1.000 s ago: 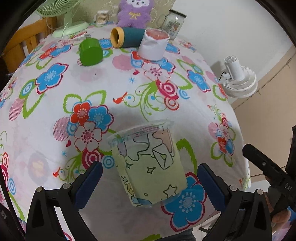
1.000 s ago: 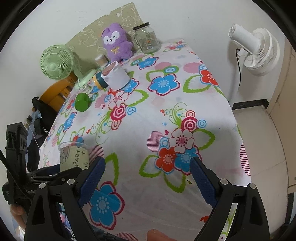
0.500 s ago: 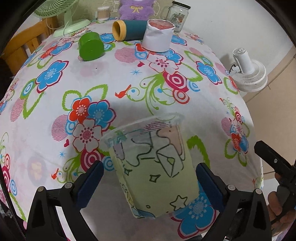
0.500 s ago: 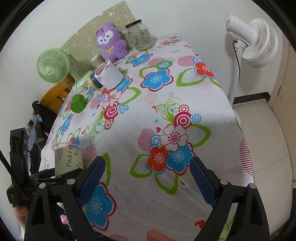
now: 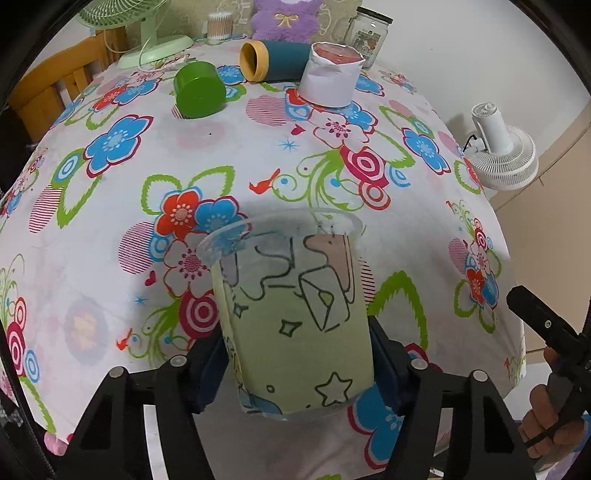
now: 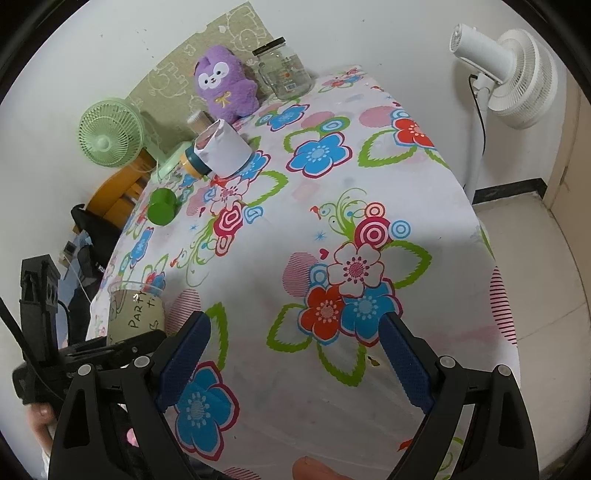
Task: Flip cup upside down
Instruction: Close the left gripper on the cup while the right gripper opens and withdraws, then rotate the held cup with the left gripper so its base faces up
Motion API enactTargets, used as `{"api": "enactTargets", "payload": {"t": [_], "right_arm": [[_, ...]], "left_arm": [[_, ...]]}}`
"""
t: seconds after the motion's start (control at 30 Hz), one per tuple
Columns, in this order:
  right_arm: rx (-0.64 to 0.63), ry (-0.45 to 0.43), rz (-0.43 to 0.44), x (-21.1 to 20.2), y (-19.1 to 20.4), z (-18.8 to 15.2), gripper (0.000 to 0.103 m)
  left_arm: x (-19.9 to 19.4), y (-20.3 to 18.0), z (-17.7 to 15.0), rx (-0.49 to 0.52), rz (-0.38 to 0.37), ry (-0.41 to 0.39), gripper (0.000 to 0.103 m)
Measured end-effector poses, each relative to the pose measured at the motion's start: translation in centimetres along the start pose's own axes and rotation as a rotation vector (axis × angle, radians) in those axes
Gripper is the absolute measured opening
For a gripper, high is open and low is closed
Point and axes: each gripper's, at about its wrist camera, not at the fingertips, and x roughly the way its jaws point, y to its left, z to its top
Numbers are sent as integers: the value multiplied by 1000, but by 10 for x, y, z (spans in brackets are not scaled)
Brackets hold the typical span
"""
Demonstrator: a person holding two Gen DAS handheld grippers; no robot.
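Note:
A clear plastic cup (image 5: 295, 314) with a pale green drawn label stands upright, mouth up, near the front edge of the flowered table. My left gripper (image 5: 299, 363) is shut on the cup, its blue pads pressed on both sides of the lower half. The cup also shows in the right wrist view (image 6: 135, 310) at the far left, held by the left gripper (image 6: 122, 345). My right gripper (image 6: 295, 354) is open and empty above the table's front right part, well to the right of the cup.
At the back of the flowered tablecloth (image 5: 258, 155) are a green cup on its side (image 5: 199, 90), a teal and yellow tube (image 5: 275, 61), a white paper-wrapped cup (image 5: 330, 75), a glass jar (image 5: 367, 35), a purple plush (image 6: 225, 86) and a green fan (image 6: 110, 133). A white fan (image 6: 513, 77) stands right of the table.
My left gripper moved forward around the cup and its fingers closed from wide open onto the cup's sides. The right gripper has barely moved and stays open.

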Motion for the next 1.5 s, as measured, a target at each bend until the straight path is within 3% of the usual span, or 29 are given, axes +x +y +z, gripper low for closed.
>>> {"api": "enactTargets", "payload": {"t": [0.1, 0.67, 0.9, 1.03, 1.27, 1.5], "right_arm": [[-13, 2, 14, 1, 3, -2, 94], [-222, -4, 72, -3, 44, -20, 94], [-469, -1, 239, -6, 85, -48, 94], [-569, -40, 276, -12, 100, -61, 94], [-606, -54, 281, -17, 103, -74, 94], [-587, -44, 279, -13, 98, -75, 94]], "left_arm": [[-5, 4, 4, 33, -15, 35, 66], [-53, 19, 33, 287, 108, 147, 64], [-53, 10, 31, 466, 205, 345, 64], [-40, 10, 30, 511, 244, 472, 64], [-14, 13, 34, 534, 284, 663, 64], [5, 14, 39, 538, 304, 756, 65]]}}
